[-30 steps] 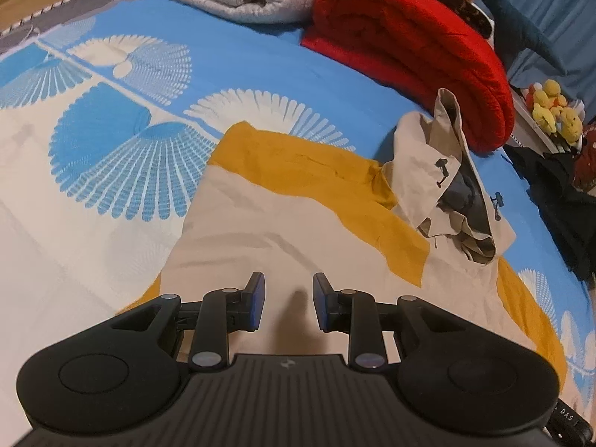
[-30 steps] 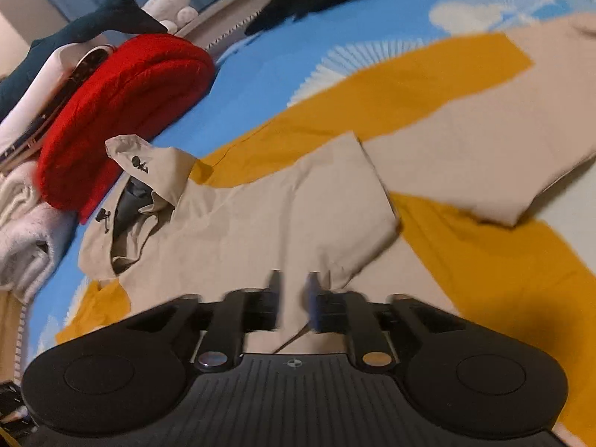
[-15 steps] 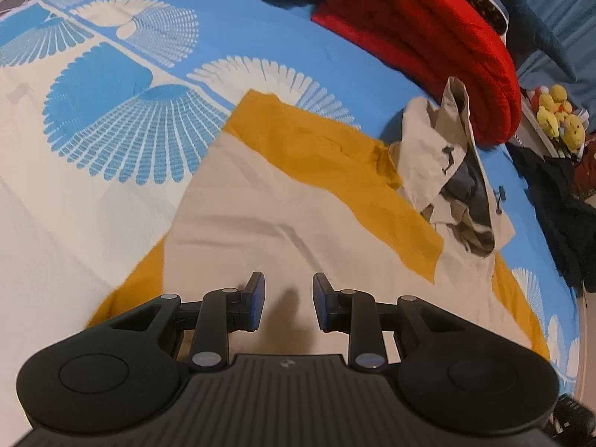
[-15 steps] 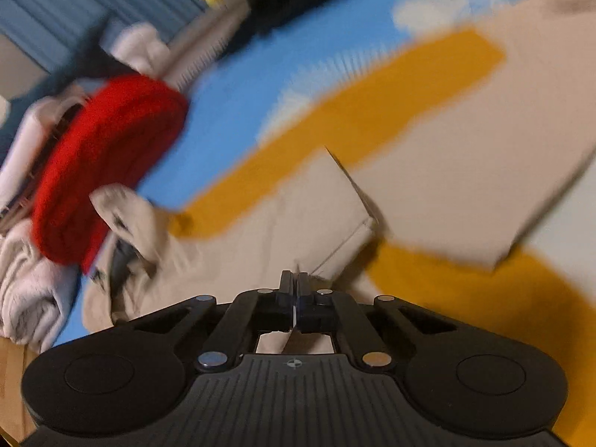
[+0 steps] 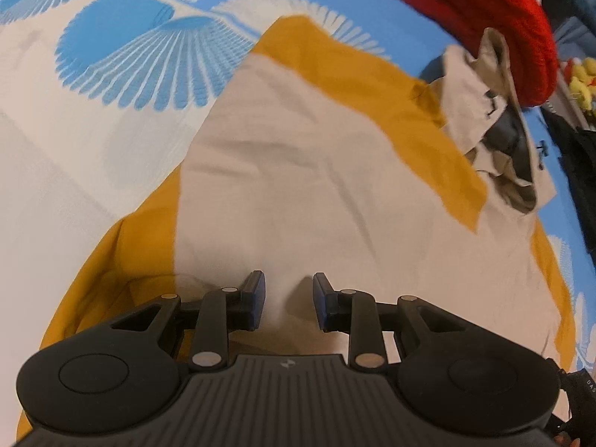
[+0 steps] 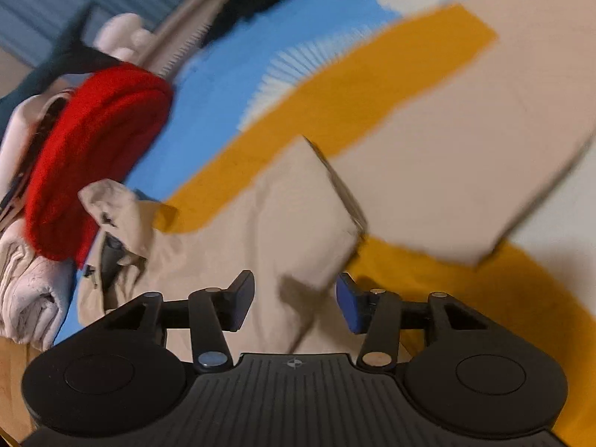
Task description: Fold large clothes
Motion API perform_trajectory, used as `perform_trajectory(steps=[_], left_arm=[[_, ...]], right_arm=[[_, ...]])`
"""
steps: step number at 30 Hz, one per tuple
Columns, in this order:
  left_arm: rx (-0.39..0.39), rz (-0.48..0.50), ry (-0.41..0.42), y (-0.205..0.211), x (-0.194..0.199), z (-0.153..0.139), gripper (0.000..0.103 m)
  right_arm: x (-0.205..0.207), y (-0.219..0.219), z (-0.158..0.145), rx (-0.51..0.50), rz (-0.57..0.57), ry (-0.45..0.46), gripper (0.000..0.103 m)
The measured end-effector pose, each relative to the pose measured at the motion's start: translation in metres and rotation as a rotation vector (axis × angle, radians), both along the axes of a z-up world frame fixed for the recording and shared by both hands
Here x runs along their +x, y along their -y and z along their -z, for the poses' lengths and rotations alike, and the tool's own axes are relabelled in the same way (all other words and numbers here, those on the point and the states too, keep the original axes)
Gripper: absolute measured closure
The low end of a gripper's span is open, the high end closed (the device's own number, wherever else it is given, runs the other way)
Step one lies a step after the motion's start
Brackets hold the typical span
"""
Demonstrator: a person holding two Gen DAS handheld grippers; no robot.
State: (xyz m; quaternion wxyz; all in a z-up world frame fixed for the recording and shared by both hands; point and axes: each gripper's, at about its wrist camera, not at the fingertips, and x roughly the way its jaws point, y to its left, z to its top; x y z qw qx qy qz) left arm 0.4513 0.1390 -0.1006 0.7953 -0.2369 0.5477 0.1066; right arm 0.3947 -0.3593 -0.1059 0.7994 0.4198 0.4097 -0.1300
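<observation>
- The left gripper [image 5: 288, 300] sits at 6 o'clock in its own view, pointing steeply downward, jaws partly apart with a narrow gap and nothing pinched between the blue pads.
- The right gripper [image 6: 294, 303] also sits at 6 o'clock in its view, angled down less steeply. Its jaws have just been opening and now stand wider than the left's, the pads pressing on nothing.
</observation>
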Motion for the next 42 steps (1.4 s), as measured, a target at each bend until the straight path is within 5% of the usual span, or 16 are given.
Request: perform_trajectory(steps=[5, 8, 10, 13, 16, 19, 21, 23, 29, 42], left_arm=[[0.009, 0.000, 0.000, 0.001, -0.001, -0.002, 0.072], [0.037, 0.023, 0.026, 0.006, 0.000, -0.012, 0.072], [0.049, 0.042, 0.078, 0.012, 0.000, -0.022, 0.072], [0.090, 0.101, 0.106, 0.022, 0.001, -0.027, 0.071], [0.042, 0.076, 0.039, 0.019, 0.001, -0.011, 0.071], [0.035, 0.057, 0.035, 0.016, -0.001, -0.009, 0.071], [0.056, 0.080, 0.068, 0.021, -0.003, -0.016, 0.068], [0.078, 0.111, 0.081, 0.027, -0.002, -0.017, 0.062], [0.066, 0.103, 0.051, 0.031, -0.002, -0.009, 0.061], [0.175, 0.343, 0.224, 0.095, -0.019, -0.047, 0.050]], right_arm=[[0.002, 0.006, 0.011, 0.049, 0.022, -0.021, 0.055], [0.001, 0.011, 0.008, 0.052, 0.022, 0.015, 0.097], [0.000, 0.014, 0.000, 0.014, 0.028, 0.051, 0.103], [-0.004, 0.017, -0.015, -0.066, 0.056, 0.096, 0.103], [-0.004, 0.018, -0.023, -0.131, 0.070, 0.097, 0.101], [0.003, 0.014, -0.022, -0.110, 0.015, 0.123, 0.097], [0.009, 0.011, -0.016, -0.062, -0.019, 0.121, 0.064], [0.015, 0.009, -0.006, -0.039, -0.044, 0.087, 0.055], [0.017, 0.023, 0.012, -0.035, 0.008, -0.041, 0.060], [-0.012, 0.060, -0.056, -0.294, 0.016, 0.120, 0.059]])
